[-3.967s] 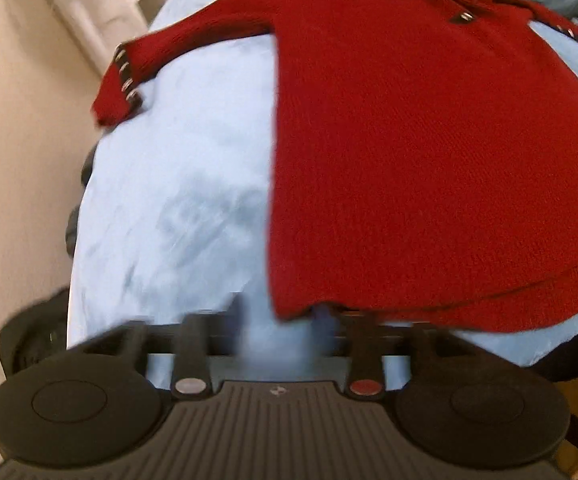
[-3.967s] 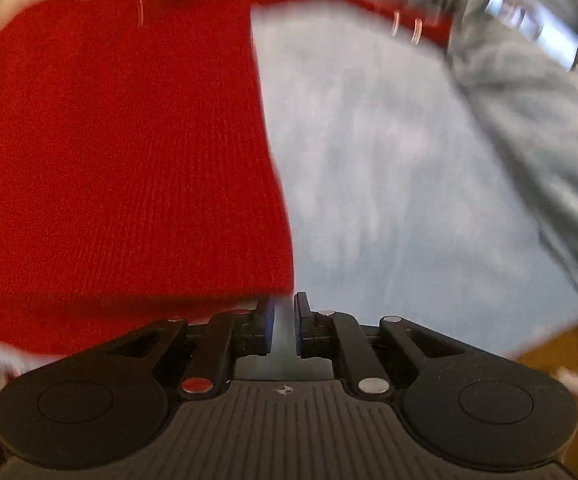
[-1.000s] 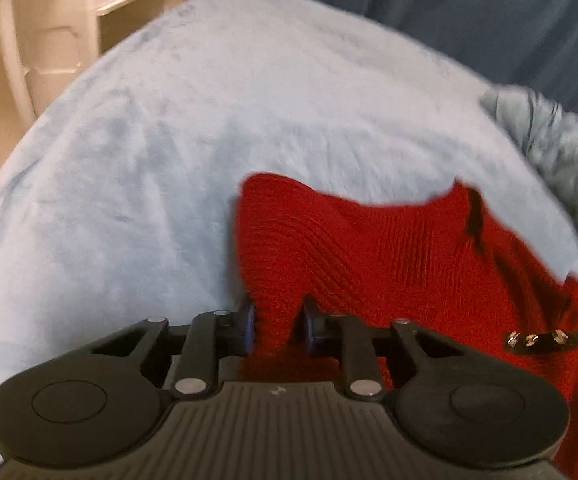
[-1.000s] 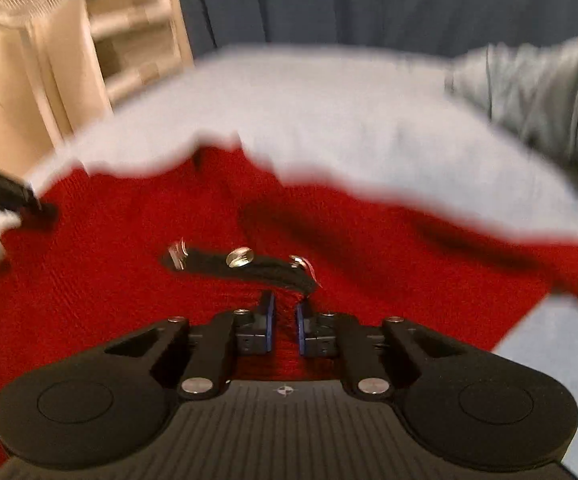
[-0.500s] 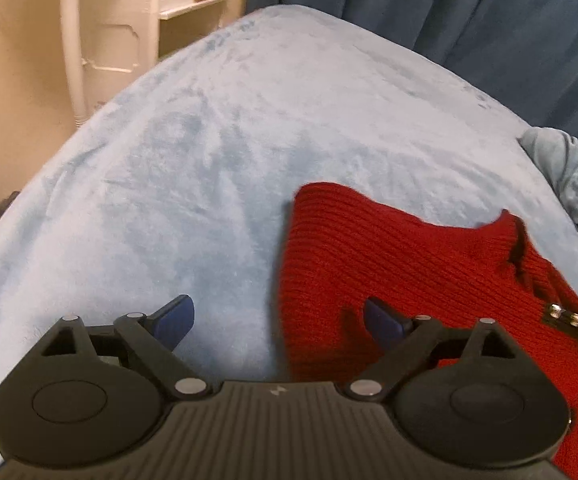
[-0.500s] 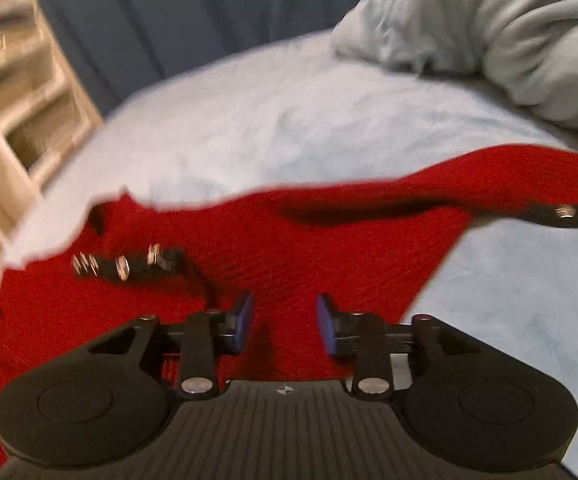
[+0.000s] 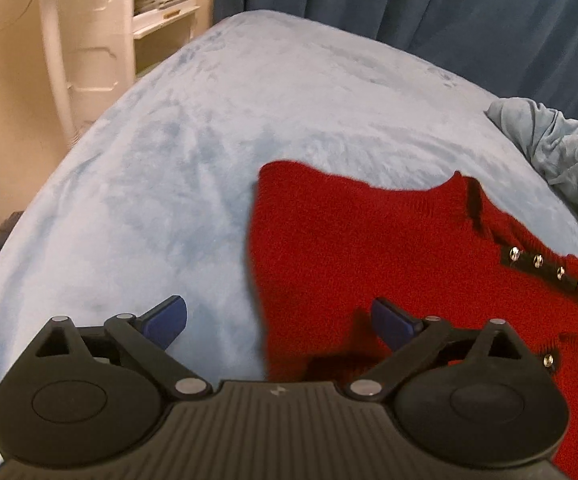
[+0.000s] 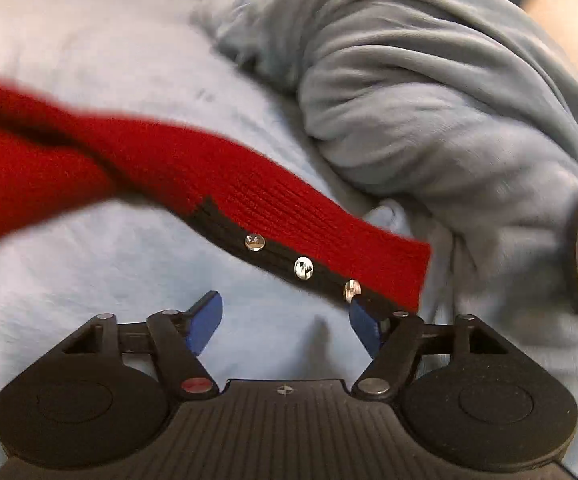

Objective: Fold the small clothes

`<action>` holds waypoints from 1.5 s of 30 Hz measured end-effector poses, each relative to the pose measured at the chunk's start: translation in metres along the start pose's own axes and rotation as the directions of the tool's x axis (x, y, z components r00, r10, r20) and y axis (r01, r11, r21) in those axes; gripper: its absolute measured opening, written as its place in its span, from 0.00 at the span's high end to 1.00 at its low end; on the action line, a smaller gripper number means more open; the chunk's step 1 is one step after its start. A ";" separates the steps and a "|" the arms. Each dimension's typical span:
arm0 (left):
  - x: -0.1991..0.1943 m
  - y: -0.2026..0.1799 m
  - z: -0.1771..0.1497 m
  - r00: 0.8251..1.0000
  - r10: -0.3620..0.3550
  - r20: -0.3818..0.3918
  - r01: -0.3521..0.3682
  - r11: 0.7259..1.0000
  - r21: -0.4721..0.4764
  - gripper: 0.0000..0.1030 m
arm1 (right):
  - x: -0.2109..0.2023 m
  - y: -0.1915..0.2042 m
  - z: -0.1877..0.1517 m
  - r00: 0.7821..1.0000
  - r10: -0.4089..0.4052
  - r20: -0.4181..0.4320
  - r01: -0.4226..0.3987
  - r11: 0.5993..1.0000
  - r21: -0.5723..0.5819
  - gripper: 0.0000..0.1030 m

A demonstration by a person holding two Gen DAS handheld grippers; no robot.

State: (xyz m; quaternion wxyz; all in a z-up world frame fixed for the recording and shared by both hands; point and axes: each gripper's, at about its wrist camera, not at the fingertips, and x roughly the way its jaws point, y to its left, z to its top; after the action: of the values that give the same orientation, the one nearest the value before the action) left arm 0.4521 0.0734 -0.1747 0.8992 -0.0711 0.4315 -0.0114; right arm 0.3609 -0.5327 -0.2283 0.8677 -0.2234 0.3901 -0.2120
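L view: folded red sweater [image 7: 389,248]; R view: its studded cuff [image 8: 329,256].

A: Which texts, labels or numbers can be read here?

B: None. The left gripper [image 7: 279,314] bears only a small pale emblem on its ribbed housing, the right gripper [image 8: 285,320] a small cross-shaped mark; neither reads as letters. The papers stacked on the shelf [image 7: 165,12] are too blurred to read.
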 end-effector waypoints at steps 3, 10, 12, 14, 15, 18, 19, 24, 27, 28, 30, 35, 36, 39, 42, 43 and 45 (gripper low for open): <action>-0.004 0.010 -0.006 1.000 0.004 -0.023 -0.006 0.999 -0.047 0.03 | 0.014 0.007 0.011 0.999 -0.009 0.051 0.016 0.990 -0.138 0.19; -0.012 0.017 -0.007 0.999 0.018 -0.038 -0.020 0.999 -0.051 0.03 | -0.064 -0.059 0.060 0.957 0.288 0.047 -0.292 0.943 0.159 0.93; -0.016 0.020 -0.006 0.999 0.007 -0.038 -0.010 0.998 -0.069 0.03 | -0.098 -0.102 0.076 0.930 0.357 0.090 -0.368 0.890 0.270 0.93; -0.021 0.023 -0.005 0.999 -0.008 -0.034 0.005 0.995 -0.101 0.03 | -0.128 -0.145 0.087 0.913 0.383 0.143 -0.409 0.855 0.318 0.94; -0.023 0.024 -0.005 0.999 -0.018 -0.032 0.014 0.993 -0.120 0.03 | -0.140 -0.161 0.092 0.915 0.375 0.150 -0.404 0.853 0.329 0.94; -0.035 0.025 -0.004 0.999 -0.043 -0.027 0.038 0.985 -0.169 0.03 | -0.154 -0.196 0.097 0.942 0.324 0.083 -0.331 0.867 0.373 0.94; -0.039 0.025 -0.004 0.998 -0.051 -0.023 0.046 0.983 -0.178 0.03 | -0.152 -0.205 0.094 0.952 0.301 0.048 -0.294 0.868 0.401 0.94; -0.061 0.035 -0.001 0.999 -0.052 -0.013 0.049 0.979 -0.197 0.03 | -0.118 -0.215 0.061 0.960 0.229 -0.163 -0.117 0.852 0.510 0.94; -0.068 0.046 0.001 0.999 -0.044 -0.018 0.040 0.979 -0.201 0.03 | -0.115 -0.198 0.053 0.943 0.268 -0.199 -0.131 0.845 0.518 0.94; -0.069 0.049 0.001 0.999 -0.039 -0.018 0.035 0.979 -0.203 0.03 | -0.116 -0.191 0.055 0.938 0.287 -0.197 -0.147 0.840 0.523 0.94; -0.069 0.058 0.001 0.999 -0.040 -0.020 0.035 0.975 -0.219 0.03 | -0.119 -0.175 0.073 0.926 0.331 -0.179 -0.198 0.833 0.517 0.94; -0.067 0.071 -0.005 0.997 -0.076 -0.026 0.067 0.964 -0.256 0.03 | -0.170 -0.101 0.156 0.848 0.524 -0.082 -0.438 0.780 0.447 0.94; -0.067 0.072 -0.006 0.996 -0.080 -0.027 0.070 0.964 -0.257 0.03 | -0.185 -0.081 0.176 0.826 0.561 -0.058 -0.487 0.762 0.427 0.94; -0.069 0.075 -0.011 0.996 -0.085 -0.029 0.074 0.962 -0.263 0.03 | -0.224 0.001 0.233 0.732 0.682 -0.004 -0.624 0.672 0.400 0.93; -0.075 0.080 -0.017 0.995 -0.093 -0.029 0.082 0.960 -0.269 0.03 | -0.255 0.081 0.267 0.516 0.854 0.066 -0.796 0.449 0.407 0.82; -0.076 0.081 -0.018 0.995 -0.093 -0.030 0.082 0.960 -0.267 0.03 | -0.263 0.096 0.274 0.480 0.874 0.082 -0.828 0.420 0.372 0.67; -0.079 0.086 -0.022 0.996 -0.082 -0.035 0.070 0.964 -0.257 0.03 | -0.275 0.106 0.276 0.476 0.869 0.137 -0.852 0.416 0.319 0.50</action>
State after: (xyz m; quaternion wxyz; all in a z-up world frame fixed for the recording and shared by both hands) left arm 0.3823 0.1626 -0.1391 0.8713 -0.2027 0.4468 0.0083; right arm 0.4282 -0.2363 0.0372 0.8676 0.1685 0.4267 0.1918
